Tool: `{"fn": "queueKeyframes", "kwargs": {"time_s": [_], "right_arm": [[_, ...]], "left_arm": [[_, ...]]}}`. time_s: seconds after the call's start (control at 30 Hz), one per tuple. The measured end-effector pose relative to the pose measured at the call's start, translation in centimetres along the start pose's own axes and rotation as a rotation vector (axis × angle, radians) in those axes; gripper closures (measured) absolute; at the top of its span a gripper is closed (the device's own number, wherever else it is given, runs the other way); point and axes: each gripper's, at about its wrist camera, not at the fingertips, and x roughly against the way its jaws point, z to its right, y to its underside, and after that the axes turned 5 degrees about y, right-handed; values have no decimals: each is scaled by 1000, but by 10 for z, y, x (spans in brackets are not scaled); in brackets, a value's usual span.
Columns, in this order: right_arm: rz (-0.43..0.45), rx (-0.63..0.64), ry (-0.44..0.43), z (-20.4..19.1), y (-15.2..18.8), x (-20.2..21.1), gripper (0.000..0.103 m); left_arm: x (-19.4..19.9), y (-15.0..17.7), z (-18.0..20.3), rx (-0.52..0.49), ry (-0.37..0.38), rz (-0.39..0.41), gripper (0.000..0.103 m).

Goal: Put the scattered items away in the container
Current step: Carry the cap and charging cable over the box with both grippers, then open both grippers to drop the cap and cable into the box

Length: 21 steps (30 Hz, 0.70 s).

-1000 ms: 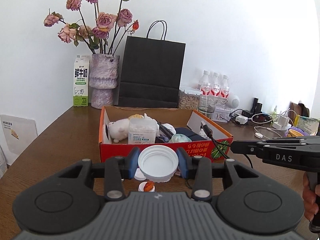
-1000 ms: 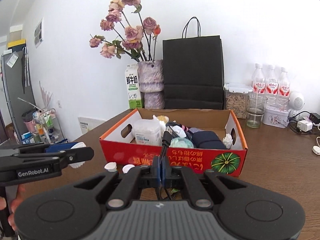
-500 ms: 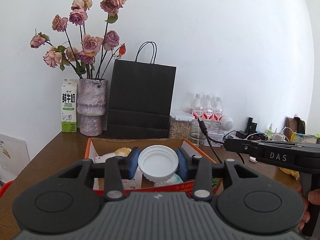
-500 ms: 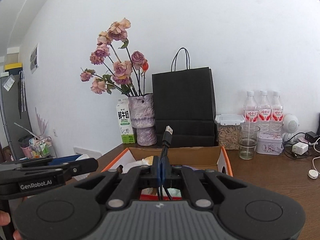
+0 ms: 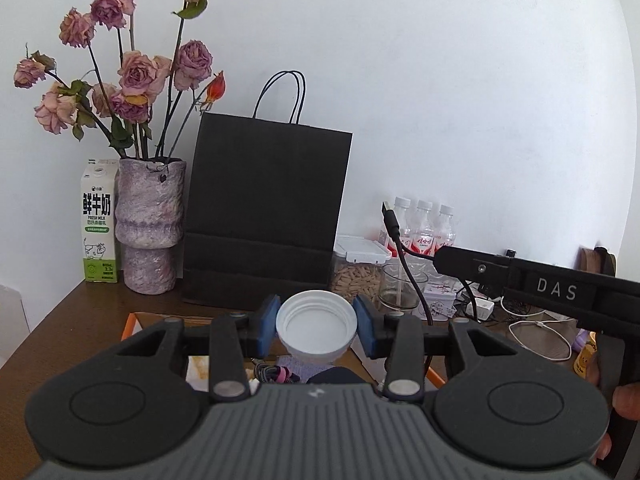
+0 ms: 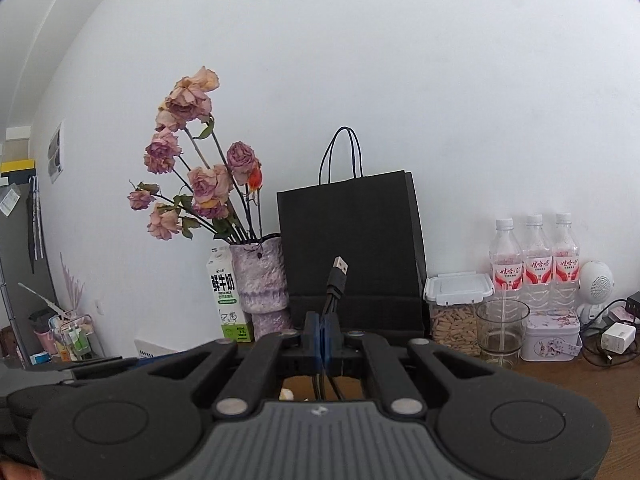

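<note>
My left gripper (image 5: 316,326) is shut on a white plastic cap (image 5: 316,336), its hollow side facing the camera. It hangs over the red-orange cardboard box (image 5: 129,326), whose contents peek out below the fingers. In the left wrist view my right gripper (image 5: 440,258) reaches in from the right with a black USB cable (image 5: 390,216) sticking up from it. In the right wrist view my right gripper (image 6: 322,336) is shut on that USB cable (image 6: 338,276), plug pointing up. The box is almost wholly hidden under this gripper.
Along the back wall stand a black paper bag (image 5: 264,216), a purple vase of dried roses (image 5: 150,224), a milk carton (image 5: 98,220), water bottles (image 6: 534,260), a snack jar (image 6: 456,308), a glass (image 6: 502,328) and a tin (image 6: 552,338). Chargers and cords (image 5: 536,332) lie at the right.
Both grippers have risen and moved forward over the box, which has dropped from full view to beneath the fingers. The cap and the cable stay gripped.
</note>
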Motion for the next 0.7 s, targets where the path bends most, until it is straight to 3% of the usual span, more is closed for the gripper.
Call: {"fn": "queueKeyframes", "kwargs": {"time_s": [0.3,0.6,0.63,0.7], "right_arm": [[-156,-10,-8,32,41,-91,102],[-205,37,-12,28,57,-101,101],[-215,42,-13,27,57,-101,100],[-225,49,-6,25,57,-101,84]], "left_arm": [[-85,28,-28,7,-46,-153,62],[-102,38,-33,-21,-76,-197,62],[-102,38,-32,-25,-86,-195,60],[-98,37,-30,-40,-118,-179,37]]}}
